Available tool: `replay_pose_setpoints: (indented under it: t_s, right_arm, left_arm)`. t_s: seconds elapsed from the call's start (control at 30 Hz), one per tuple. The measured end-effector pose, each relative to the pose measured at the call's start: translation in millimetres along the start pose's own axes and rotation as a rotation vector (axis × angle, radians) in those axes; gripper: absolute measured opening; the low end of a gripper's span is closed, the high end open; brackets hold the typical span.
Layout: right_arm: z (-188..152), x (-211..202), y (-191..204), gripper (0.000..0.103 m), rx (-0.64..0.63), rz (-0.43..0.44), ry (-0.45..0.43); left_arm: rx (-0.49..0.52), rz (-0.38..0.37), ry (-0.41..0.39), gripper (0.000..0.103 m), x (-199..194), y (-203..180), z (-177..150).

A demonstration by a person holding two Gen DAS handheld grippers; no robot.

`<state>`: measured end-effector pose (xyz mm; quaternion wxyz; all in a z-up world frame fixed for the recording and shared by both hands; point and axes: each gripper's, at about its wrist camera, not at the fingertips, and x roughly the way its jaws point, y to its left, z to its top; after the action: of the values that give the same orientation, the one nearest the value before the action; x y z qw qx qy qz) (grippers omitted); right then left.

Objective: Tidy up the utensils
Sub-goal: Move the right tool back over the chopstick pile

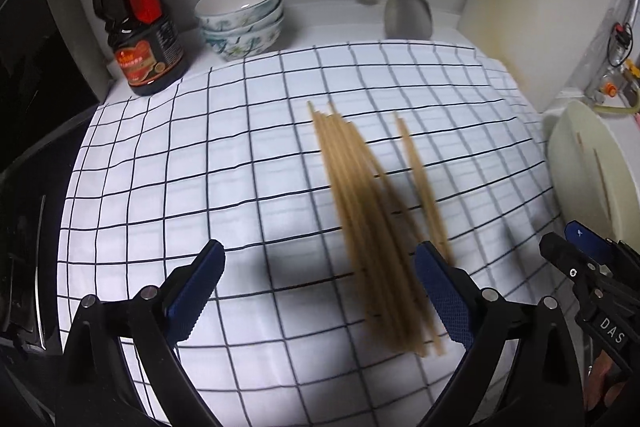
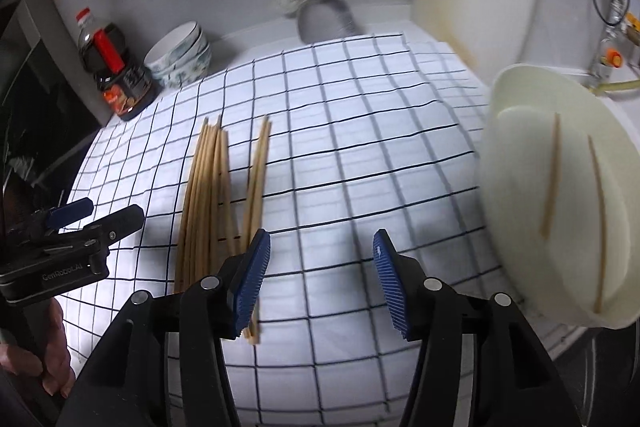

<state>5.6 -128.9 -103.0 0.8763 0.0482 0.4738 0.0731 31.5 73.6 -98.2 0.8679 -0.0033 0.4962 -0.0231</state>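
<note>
1. the surface [image 1: 248,155] wears a white cloth with a dark grid, soft and a little rumpled, so whatever i press on will sink slightly and the cloth may drag along.
2. the cream container [image 2: 560,195] lies tilted at the right edge of the cloth, two thin sticks already inside it. it looks like light plastic, so i judge it could tip or slide if bumped.
3. the bundle of chopsticks [image 1: 368,227] lies loose on the cloth, roughly parallel, with a pair of chopsticks [image 2: 256,179] just beside it. they look like bamboo: light, stiff, smooth, apt to roll and fan out.
4. i would take them across the middle of their length, pinching several at once so they stay balanced; near an end they would probably swing and slip free.
5. my left tongs [image 1: 320,291] stand wide apart above the near ends of the bundle, nothing gripped.
6. my right tongs [image 2: 320,283] stand apart too, empty, the loose pair passing behind the left-hand pad.
</note>
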Motion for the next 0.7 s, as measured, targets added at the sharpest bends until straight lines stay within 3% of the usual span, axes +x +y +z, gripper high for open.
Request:
replay_pose_setpoints:
  t_s: [0.7]
  right_arm:
    - [-5, 66, 38, 0.052, -0.075, -0.059, 0.049]
  left_arm:
    - [-0.028, -0.024, 0.035, 0.094, 56, 20, -9]
